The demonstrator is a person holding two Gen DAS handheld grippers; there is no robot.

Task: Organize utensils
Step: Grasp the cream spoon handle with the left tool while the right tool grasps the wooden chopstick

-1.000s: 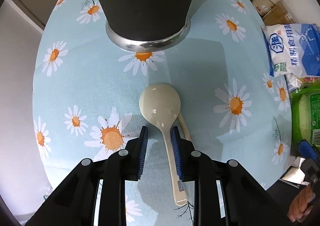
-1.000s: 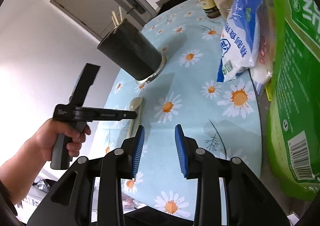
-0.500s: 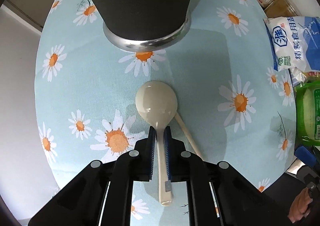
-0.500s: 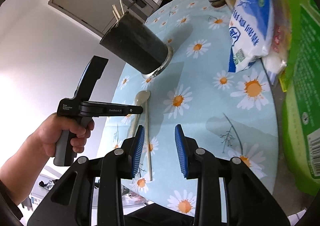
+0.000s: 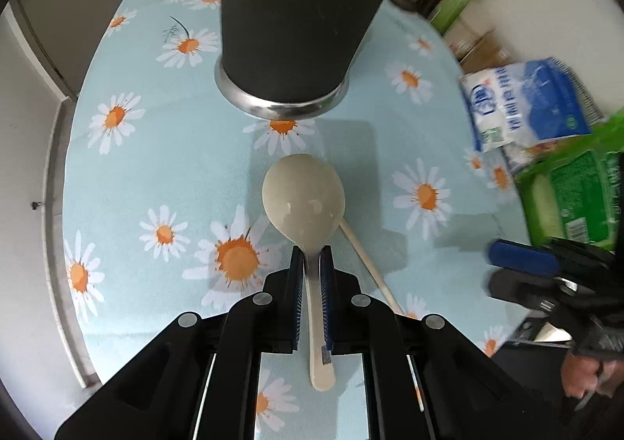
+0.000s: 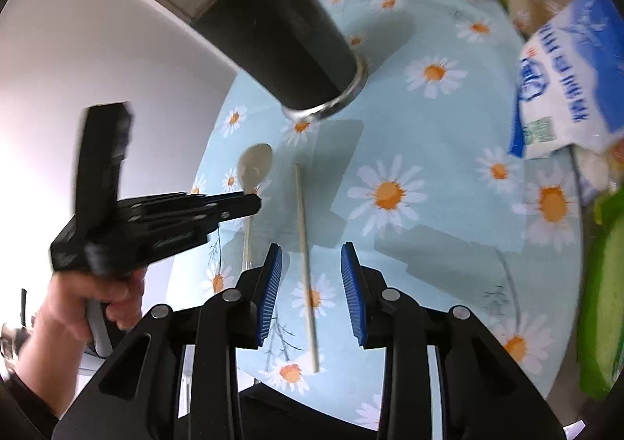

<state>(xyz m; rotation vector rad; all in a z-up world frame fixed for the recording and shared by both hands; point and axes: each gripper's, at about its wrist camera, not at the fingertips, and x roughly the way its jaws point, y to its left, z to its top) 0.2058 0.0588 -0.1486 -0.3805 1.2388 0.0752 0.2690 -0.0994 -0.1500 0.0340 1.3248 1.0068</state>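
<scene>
Cream plastic spoon (image 5: 303, 202) now clamped at its neck by left gripper (image 5: 311, 276); a second ago those pads stood apart.

Spoon low over daisy cloth (image 5: 156, 151), black holder (image 5: 296, 11) at 12 o'clock. Right gripper (image 6: 311, 284) open, newly straddling chopstick (image 6: 305, 256). Likely next: both into holder.
</scene>
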